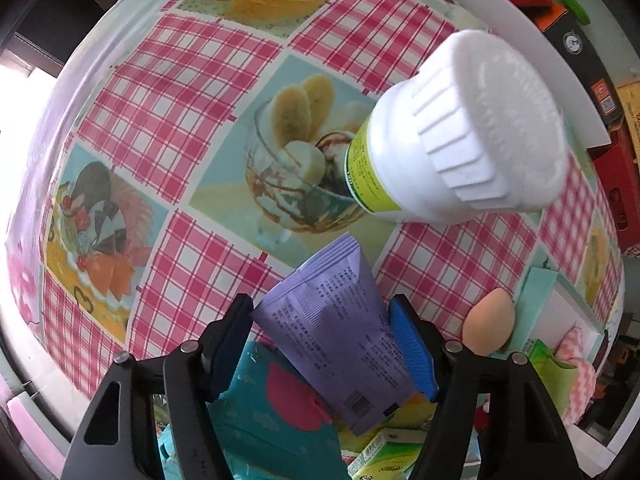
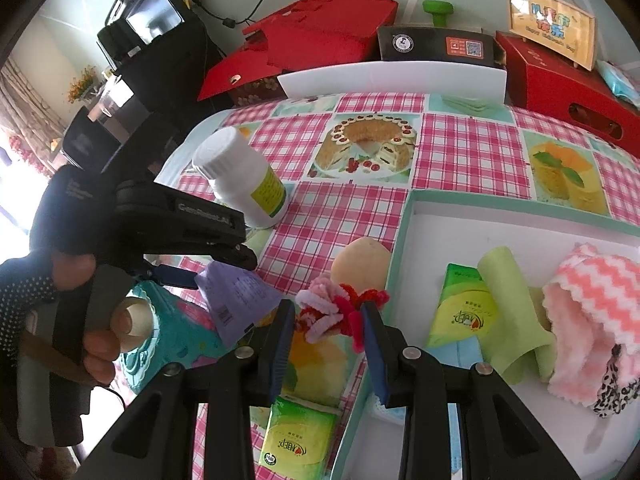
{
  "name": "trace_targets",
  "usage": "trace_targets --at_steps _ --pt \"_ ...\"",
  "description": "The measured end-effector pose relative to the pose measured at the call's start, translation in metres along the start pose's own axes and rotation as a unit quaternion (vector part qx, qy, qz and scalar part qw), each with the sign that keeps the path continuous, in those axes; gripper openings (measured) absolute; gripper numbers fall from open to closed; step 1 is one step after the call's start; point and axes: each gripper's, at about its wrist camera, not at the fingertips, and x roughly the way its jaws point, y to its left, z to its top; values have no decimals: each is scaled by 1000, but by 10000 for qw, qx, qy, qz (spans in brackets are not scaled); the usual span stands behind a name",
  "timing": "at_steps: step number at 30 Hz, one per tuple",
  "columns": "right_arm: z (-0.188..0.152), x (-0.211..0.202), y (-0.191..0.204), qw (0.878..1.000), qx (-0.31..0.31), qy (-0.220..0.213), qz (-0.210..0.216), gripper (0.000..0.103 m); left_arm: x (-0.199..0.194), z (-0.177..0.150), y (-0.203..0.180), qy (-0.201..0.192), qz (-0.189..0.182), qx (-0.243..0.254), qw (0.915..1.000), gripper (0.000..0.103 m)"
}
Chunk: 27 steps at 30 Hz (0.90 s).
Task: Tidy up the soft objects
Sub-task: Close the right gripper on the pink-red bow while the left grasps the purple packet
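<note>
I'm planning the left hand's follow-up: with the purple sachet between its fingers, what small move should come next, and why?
Probably carry the purple sachet across toward the white tray, provided the grip is firm. The left gripper has it between its fingers, lifted off the teal pack, and the tray already holds other soft things like the pink cloth. The white bottle stands clear.

One white bottle, two green tissue packs, one purple sachet, one sponge egg, one pink cloth
</note>
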Motion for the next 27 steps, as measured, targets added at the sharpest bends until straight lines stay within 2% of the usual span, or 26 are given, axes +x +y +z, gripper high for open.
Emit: trace_targets --at_steps 13,17,20,23,27 --pt "3 -34 -9 9989 110 -448 -113 36 -60 -20 -5 -391 -734 161 9964 71" --pt "5 -50 -13 9975 141 -679 -166 36 -77 -28 -13 -573 -837 294 9944 71" --pt "6 -64 -18 9960 187 -858 -188 36 -98 -37 -20 -771 -992 436 9911 71" --pt "7 -76 -21 9942 204 -1025 -267 36 -121 -50 -27 -1137 -971 692 9863 71" --pt "7 -94 -30 9918 270 -1216 -289 36 -135 -65 -33 -1519 -1062 1089 9766 71"
